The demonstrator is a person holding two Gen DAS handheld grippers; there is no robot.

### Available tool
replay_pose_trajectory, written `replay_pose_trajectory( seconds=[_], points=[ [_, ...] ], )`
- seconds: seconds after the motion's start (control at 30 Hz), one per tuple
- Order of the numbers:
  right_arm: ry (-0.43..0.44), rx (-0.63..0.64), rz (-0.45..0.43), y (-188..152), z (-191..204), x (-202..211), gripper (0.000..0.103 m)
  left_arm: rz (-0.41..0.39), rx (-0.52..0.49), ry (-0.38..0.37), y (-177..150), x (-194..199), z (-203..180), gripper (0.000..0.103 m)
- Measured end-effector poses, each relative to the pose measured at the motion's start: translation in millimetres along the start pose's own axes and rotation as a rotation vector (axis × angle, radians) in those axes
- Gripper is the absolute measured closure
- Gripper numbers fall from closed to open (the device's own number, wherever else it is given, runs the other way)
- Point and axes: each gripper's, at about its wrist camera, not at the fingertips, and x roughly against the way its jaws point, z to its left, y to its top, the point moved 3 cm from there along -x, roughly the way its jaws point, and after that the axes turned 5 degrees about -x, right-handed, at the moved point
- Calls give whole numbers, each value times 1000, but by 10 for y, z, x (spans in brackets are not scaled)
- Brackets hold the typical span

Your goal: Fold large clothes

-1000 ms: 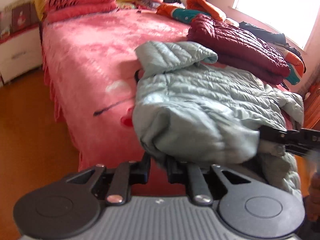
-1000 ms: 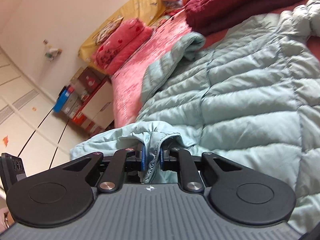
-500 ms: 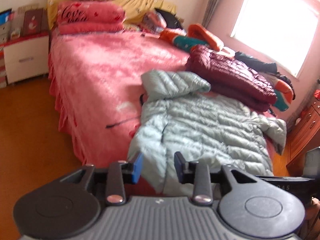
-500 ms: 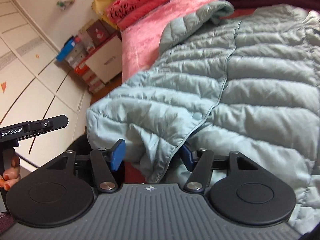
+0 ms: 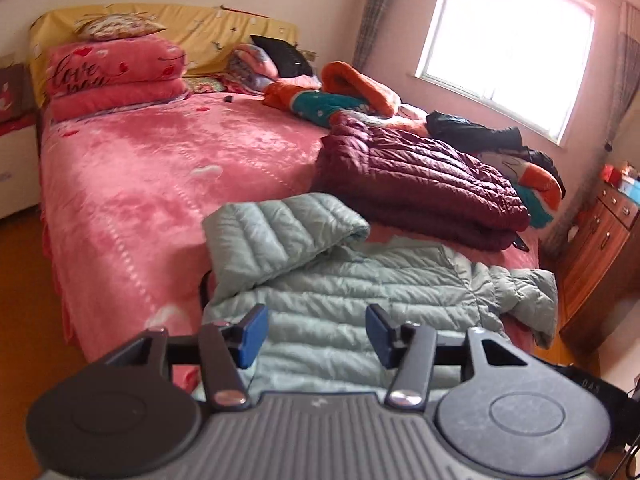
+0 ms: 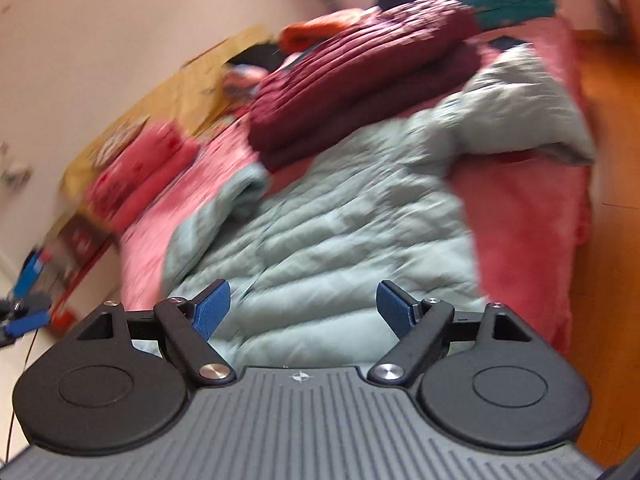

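Both tongs, the left tongs [image 5: 313, 334] and the right tongs [image 6: 304, 312], have just been opening and now stand spread with nothing between them. The pale green puffy jacket [image 5: 360, 292] lies flat on the bed [image 5: 140, 184] just ahead, probably let go to settle.

You see a pale green quilted jacket [image 5: 360, 292] of matt puffer cloth, a plush pink bedspread [image 5: 140, 184], a maroon quilted jacket [image 5: 420, 184], and a glossy wood cabinet [image 5: 600, 232].

daylight from blown-out window [image 5: 504, 40] | left view sharp | right view motion-blurred | fisheye edges bent
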Motion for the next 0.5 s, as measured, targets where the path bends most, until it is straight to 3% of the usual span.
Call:
replay_pose_trajectory(
  seconds=[0.13,0.23,0.33,0.5],
  points=[
    [-53,-171,-117,291,-472,-32,3,-2,-40,-7,273,-328,-238,50],
    [-56,-342,-197,443,-857,-56,2,-9,-54,-23,416,-580,-432,43],
    [-22,-514,-266,536,-1169,-168,1,-7,-52,-31,489,-842,-620,39],
    [112,-663,-329,737,-1477,-378,1,13,-46,-45,489,-1250,-881,37]
  ],
)
